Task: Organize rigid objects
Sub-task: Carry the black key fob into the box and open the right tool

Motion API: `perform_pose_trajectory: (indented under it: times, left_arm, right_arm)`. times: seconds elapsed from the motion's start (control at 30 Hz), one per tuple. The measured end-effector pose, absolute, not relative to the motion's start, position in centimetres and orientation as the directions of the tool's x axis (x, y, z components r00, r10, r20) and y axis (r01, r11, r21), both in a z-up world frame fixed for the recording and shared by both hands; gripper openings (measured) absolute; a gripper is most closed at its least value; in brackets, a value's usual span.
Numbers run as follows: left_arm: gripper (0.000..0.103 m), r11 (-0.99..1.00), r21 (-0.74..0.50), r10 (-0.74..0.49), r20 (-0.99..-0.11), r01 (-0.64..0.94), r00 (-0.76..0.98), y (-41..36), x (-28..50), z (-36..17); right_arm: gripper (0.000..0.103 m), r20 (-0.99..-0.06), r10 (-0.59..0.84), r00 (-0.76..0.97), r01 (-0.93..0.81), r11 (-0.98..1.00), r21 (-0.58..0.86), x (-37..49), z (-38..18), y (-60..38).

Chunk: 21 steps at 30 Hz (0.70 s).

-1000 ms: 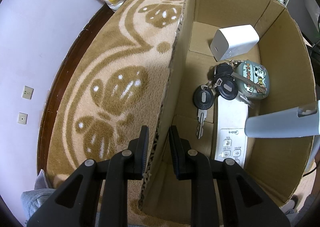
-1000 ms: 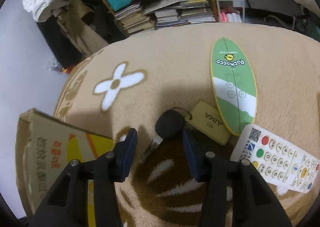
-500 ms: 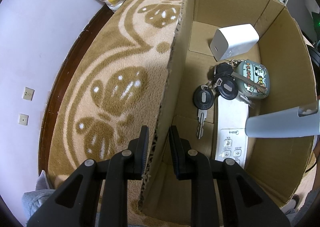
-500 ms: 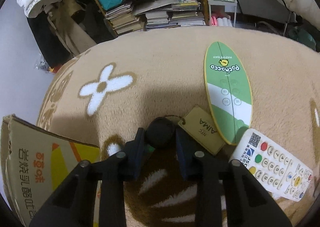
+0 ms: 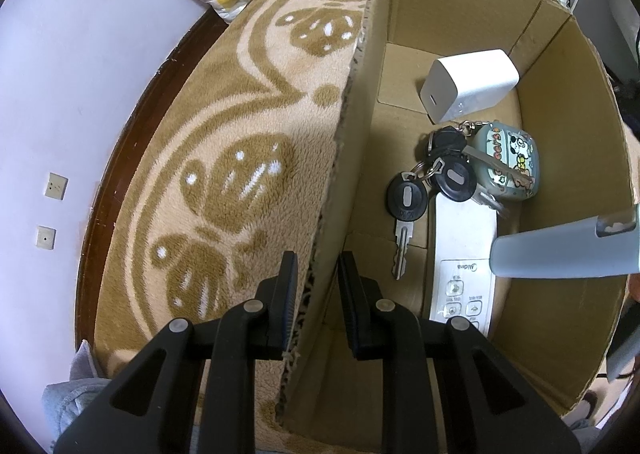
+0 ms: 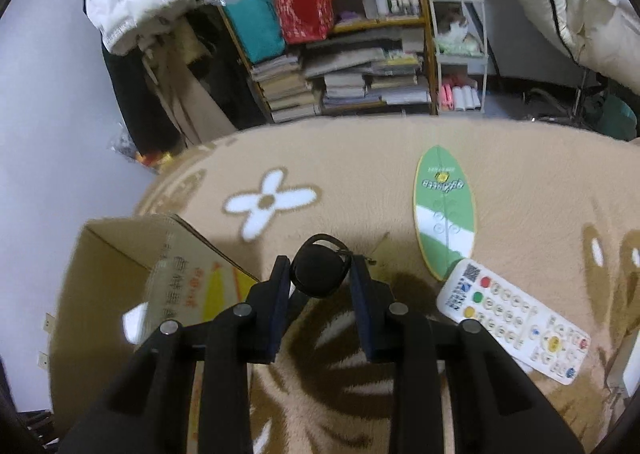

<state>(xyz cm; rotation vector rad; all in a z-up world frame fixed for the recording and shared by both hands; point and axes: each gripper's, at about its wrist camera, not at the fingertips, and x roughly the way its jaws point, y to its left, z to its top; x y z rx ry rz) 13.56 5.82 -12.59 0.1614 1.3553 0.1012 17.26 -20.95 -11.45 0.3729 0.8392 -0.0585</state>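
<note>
Left wrist view: left gripper (image 5: 318,286) unchanged, jaws clamped on the cardboard box (image 5: 356,134) wall.

Right wrist view: right gripper (image 6: 320,282), jaws clenched on the black key fob (image 6: 319,271), has lifted it off the carpet (image 6: 360,182); the box now sits closer, lower left.

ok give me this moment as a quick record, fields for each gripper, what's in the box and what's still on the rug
left gripper: left gripper straddling the cardboard box wall, one finger each side
right gripper: right gripper shut on black key, lifted off the rug
in box: white adapter, key bunch, cartoon case, white remote
on rug: green oval card, white remote with coloured buttons
not yet done: black key not in box
</note>
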Motion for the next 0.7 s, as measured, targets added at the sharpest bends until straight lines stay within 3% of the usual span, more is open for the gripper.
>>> perform_pose_trajectory:
  times: [0.47, 0.7]
  left_arm:
    - [0.021, 0.985, 0.17, 0.163, -0.964, 0.019, 0.21, 5.7, 13.4, -12.4]
    - [0.021, 0.986, 0.164, 0.157, -0.965, 0.017, 0.209, 5.9, 13.5, -12.5]
  right_arm:
    - [0.031, -0.56, 0.187, 0.807, -0.002, 0.949, 0.315, 12.9, -2.7, -16.4]
    - [0.031, -0.533, 0.288, 0.796, -0.129, 0.94, 0.315, 11.6, -1.4, -12.6]
